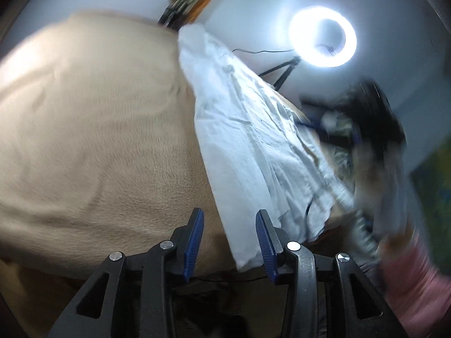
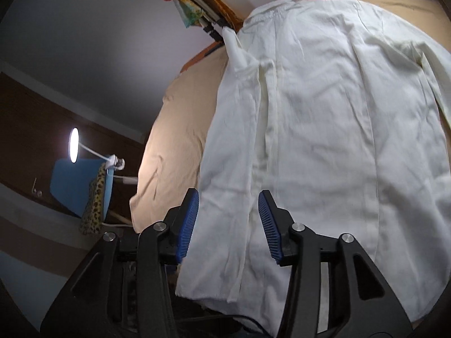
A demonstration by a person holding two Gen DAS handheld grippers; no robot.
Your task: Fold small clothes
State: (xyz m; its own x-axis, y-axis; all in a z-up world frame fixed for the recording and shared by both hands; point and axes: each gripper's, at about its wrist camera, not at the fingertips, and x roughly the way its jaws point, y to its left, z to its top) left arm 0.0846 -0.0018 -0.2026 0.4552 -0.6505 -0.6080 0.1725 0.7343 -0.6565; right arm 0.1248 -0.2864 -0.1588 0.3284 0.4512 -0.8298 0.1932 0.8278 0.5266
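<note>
White shirt (image 2: pixel 324 129): thin, creased cotton-like fabric, lying spread flat on the beige-covered counter (image 2: pixel 180 129). One long side is folded inward over the body, forming a lengthwise strip. Hem edge hangs slightly past the counter's near edge. Wrinkles run lengthwise.

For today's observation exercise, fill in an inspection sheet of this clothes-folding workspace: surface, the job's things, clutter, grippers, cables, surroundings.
Surface: beige blanket over a bed or table, lightly creased.
Job's things: white shirt spread on the blanket, one side folded in lengthwise.
Clutter: dark blurred heap beyond the shirt; cannot tell what it is.
Grippers: left gripper open, empty, at the shirt's edge; right gripper open above the shirt's hem, pads not pressing the cloth.
Cables: thin black cable near the ring light's stand.
Surroundings: lit ring light, blue board with leopard-print cloth, pink sleeve.
</note>
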